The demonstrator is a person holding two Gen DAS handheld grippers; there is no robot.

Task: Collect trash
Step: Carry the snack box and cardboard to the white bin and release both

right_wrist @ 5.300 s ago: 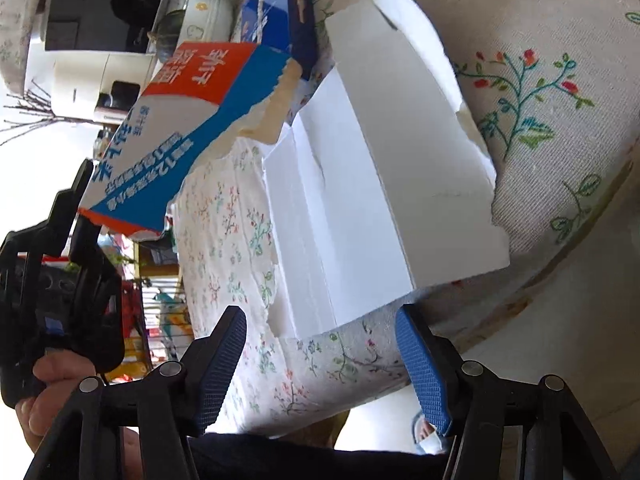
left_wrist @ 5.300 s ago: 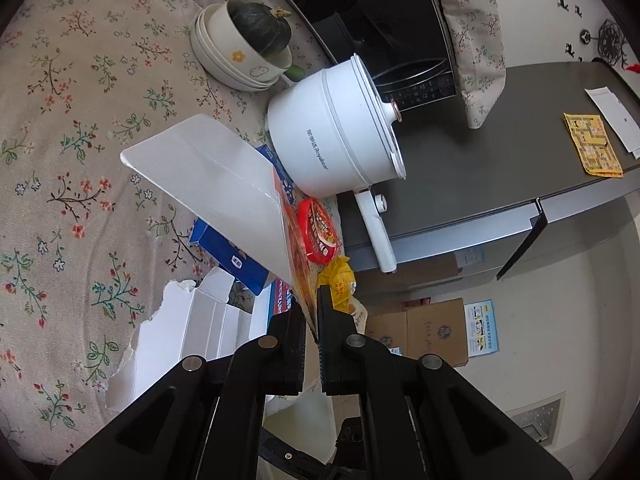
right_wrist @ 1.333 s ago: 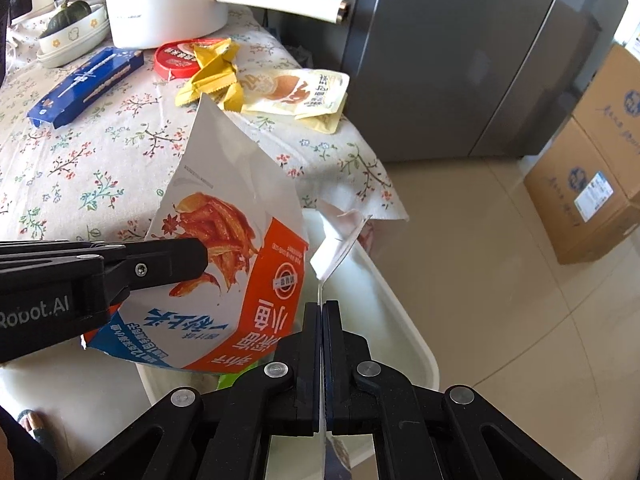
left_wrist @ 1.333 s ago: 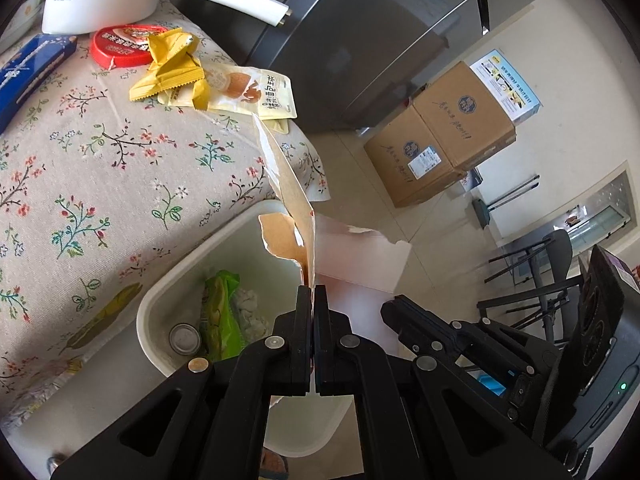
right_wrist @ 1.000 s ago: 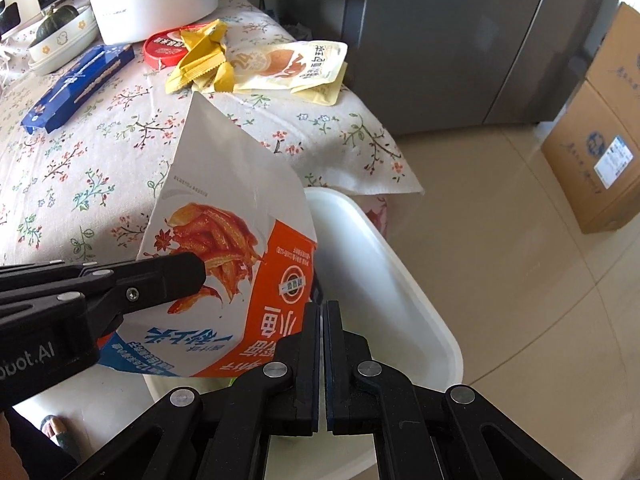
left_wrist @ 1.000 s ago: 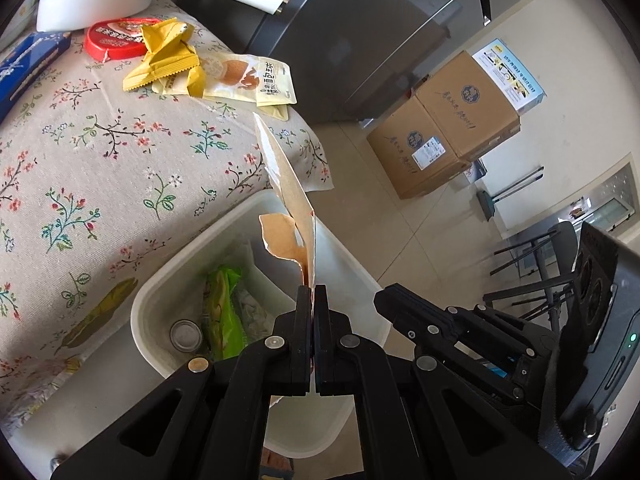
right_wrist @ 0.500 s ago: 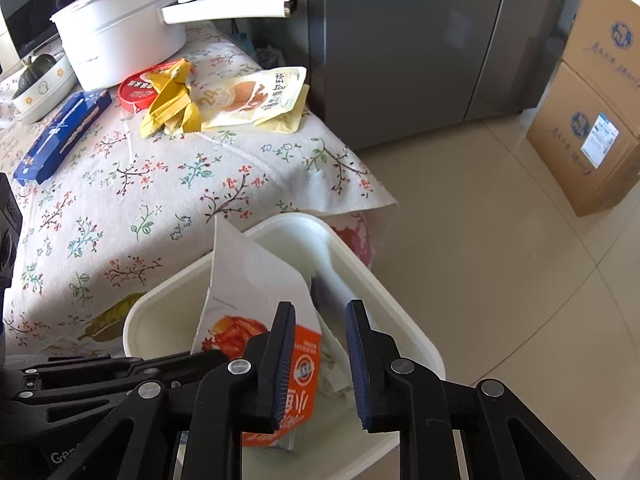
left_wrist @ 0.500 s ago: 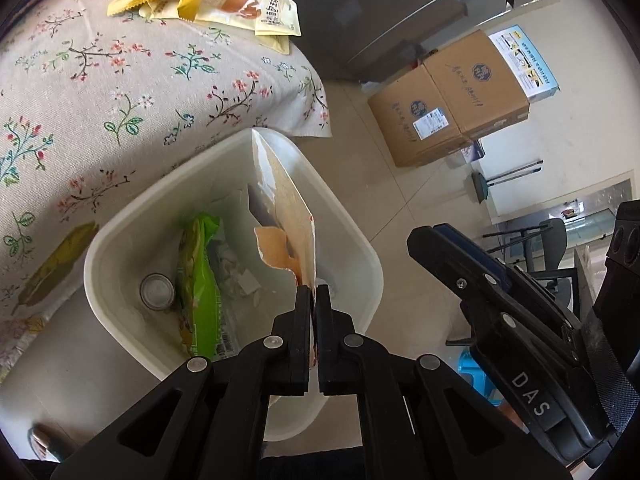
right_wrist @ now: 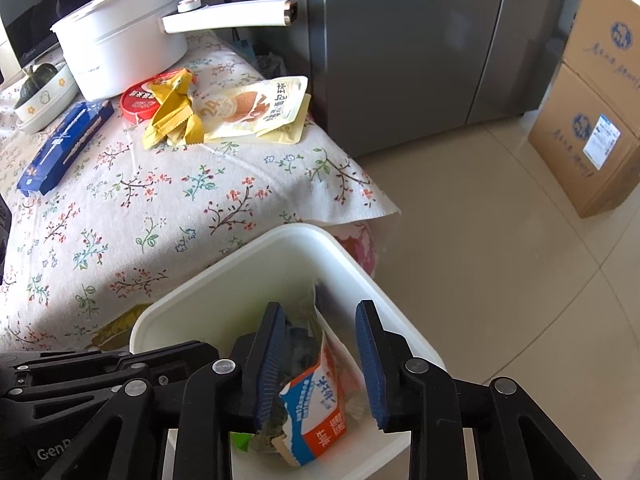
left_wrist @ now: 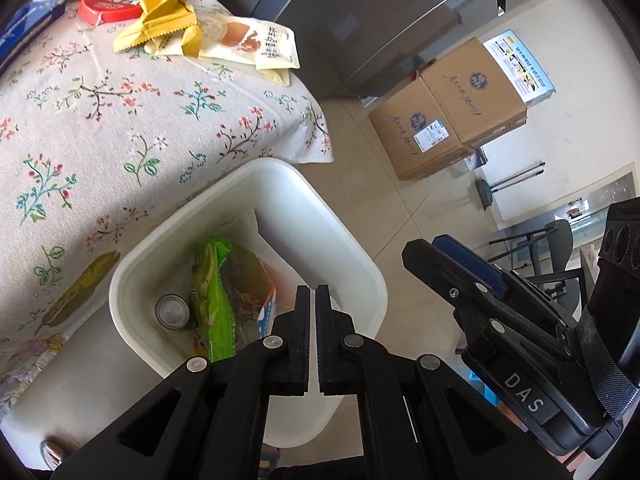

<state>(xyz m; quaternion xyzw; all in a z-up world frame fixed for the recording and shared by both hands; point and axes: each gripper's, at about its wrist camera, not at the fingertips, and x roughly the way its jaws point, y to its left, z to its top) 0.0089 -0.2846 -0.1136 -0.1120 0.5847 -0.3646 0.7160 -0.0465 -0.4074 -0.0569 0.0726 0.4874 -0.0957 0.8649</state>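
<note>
A white bin (left_wrist: 280, 168) stands on the floor against the table's edge. In it lie a torn orange, blue and white carton (right_wrist: 320, 400), a green wrapper (left_wrist: 212, 292) and a can (left_wrist: 173, 312). My left gripper (left_wrist: 312, 294) hangs over the bin, shut, with nothing in it. My right gripper (right_wrist: 320, 316) is above the same bin with its jaws opening; the carton lies below them, untouched by the blue pads (right_wrist: 370, 360). On the floral cloth sit a yellow wrapper (right_wrist: 176, 116), a snack pouch (right_wrist: 256, 108) and a red lid (right_wrist: 140, 100).
A white pot (right_wrist: 120, 48) with a long handle and a blue box (right_wrist: 64, 144) are farther back on the table. A grey fridge (right_wrist: 400, 40) stands behind it. Stacked cardboard boxes (right_wrist: 596, 100) sit on the tiled floor to the right.
The carton has left my left gripper and now lies in the bin. My right gripper's jaws, shut a second ago, have spread apart, and the white scrap they held is gone from them.
</note>
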